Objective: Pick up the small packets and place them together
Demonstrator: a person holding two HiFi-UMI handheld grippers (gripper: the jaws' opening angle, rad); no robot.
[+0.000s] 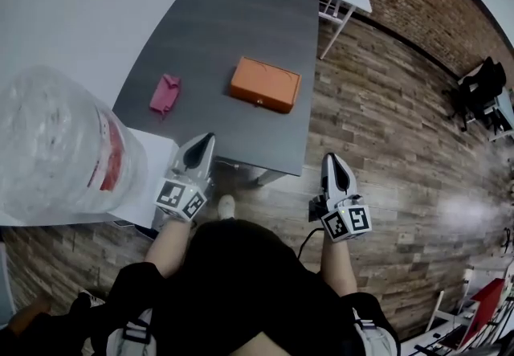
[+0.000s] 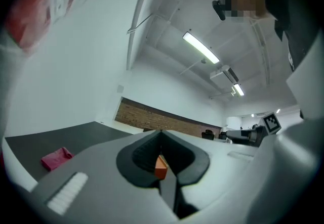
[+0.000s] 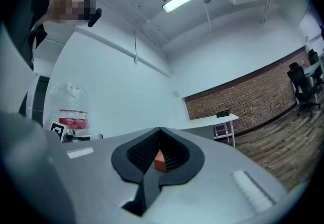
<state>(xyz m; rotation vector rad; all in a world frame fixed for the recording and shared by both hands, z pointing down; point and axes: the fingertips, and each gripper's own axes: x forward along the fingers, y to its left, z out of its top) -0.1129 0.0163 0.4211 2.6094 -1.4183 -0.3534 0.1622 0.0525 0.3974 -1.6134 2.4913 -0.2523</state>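
A big clear water bottle (image 1: 56, 145) with a red label stood at the far left on a white surface. On the dark grey table (image 1: 225, 17) lay one small pink packet (image 1: 165, 94), soft and crumpled, near the table's left edge. The left gripper (image 1: 207, 139) was at the near edge of the table, its jaws pressed together and holding nothing. One orange box (image 1: 265, 84), flat and rectangular, lay on the table to the right of the pink packet, well apart from it. The right gripper (image 1: 331, 157) was over the wooden floor, beside the table's near right corner, its jaws also closed and empty. I counted one pink packet, one orange box and two grippers.
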